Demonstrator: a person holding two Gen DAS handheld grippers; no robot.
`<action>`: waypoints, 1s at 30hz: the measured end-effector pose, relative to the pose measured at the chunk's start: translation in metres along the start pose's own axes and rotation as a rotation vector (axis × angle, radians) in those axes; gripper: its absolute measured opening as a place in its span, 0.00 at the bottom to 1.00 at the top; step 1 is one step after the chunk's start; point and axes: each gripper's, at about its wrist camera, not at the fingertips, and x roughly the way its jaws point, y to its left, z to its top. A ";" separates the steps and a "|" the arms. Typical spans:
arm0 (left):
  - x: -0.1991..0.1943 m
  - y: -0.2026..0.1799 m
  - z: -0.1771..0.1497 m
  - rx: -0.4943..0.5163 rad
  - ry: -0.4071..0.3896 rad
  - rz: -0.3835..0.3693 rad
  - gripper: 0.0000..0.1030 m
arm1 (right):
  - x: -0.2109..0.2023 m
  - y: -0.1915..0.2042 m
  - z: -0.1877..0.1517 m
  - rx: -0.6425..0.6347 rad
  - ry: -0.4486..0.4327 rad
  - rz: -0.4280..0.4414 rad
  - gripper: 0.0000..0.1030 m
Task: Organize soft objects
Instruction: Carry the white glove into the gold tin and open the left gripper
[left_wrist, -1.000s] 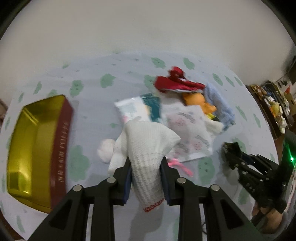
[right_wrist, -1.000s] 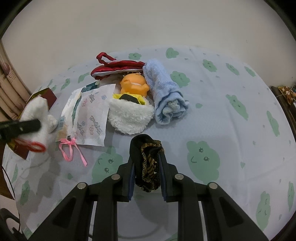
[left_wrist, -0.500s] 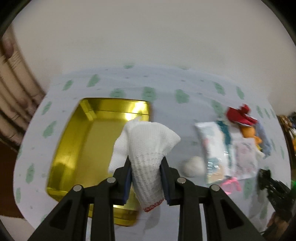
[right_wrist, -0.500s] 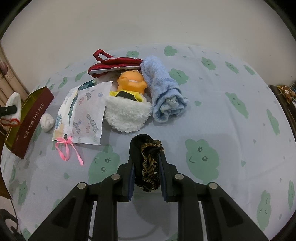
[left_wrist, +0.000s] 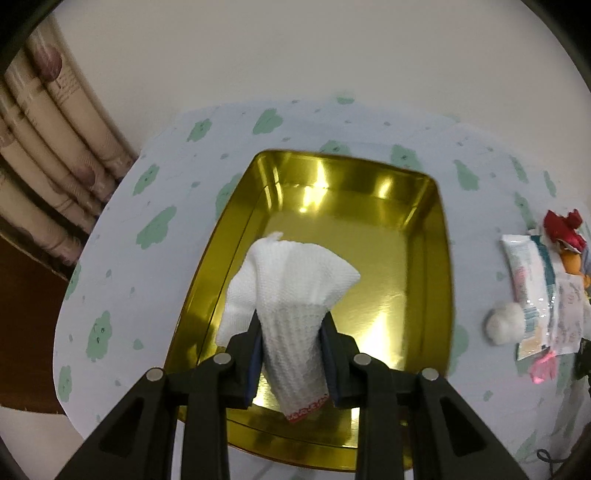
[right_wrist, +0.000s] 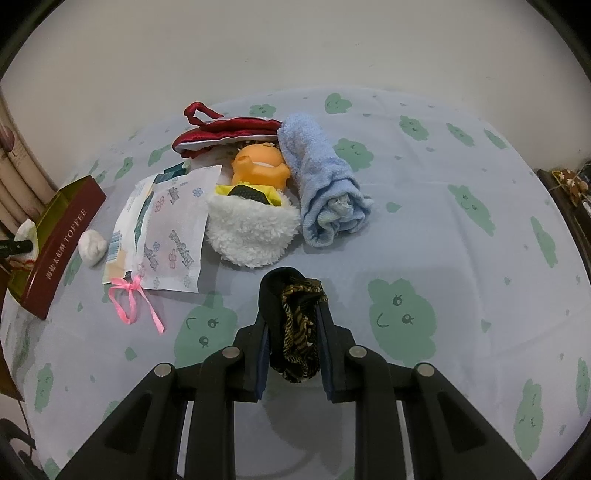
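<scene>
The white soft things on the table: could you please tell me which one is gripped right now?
The white knitted cloth, clamped between the left gripper's fingers over the gold tin. The small white ball and fluffy white plush lie untouched.

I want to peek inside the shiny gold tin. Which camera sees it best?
The left wrist view. It looks straight down into the gold tin, showing its shiny floor and all four walls, with the white knitted cloth hanging over it. The right wrist view only catches the tin from the side, at the far left edge: its red wall reading TOFFEE.
</scene>
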 end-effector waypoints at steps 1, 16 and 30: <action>0.002 0.001 0.000 -0.001 0.004 -0.005 0.27 | 0.000 0.000 0.000 -0.001 -0.001 0.000 0.20; 0.019 0.009 -0.006 0.022 0.035 0.020 0.28 | 0.001 0.002 0.000 -0.010 0.002 -0.012 0.20; 0.017 0.021 -0.008 -0.006 0.063 -0.059 0.38 | 0.002 0.002 0.000 -0.021 0.004 -0.023 0.21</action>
